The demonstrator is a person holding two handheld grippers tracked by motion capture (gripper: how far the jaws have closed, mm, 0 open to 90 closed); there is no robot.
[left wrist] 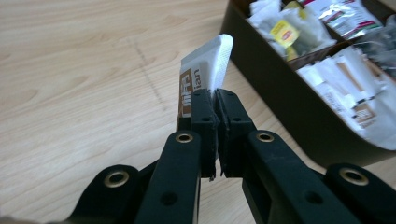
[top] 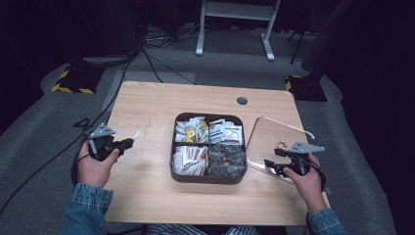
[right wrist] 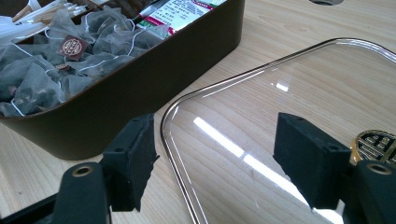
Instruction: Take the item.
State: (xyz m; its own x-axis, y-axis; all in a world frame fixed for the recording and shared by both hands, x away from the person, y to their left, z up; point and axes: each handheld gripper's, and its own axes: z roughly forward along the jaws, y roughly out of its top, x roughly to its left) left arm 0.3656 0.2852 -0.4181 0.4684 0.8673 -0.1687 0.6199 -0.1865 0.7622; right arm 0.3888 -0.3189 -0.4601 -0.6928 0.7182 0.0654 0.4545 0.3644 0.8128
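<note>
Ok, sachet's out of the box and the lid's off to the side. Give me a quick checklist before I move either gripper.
1. Left gripper grip on the sachet: ok, jaws shut on its lower end.
2. Sachet clear of the box: ok, held over bare table to the box's left.
3. Right gripper free: ok, jaws open, nothing between them.
4. Lid position: ok, flat on the table right of the box, its edge running between the open jaws.
5. Lid knob reachable: cannot tell, partly hidden behind one jaw.
</note>
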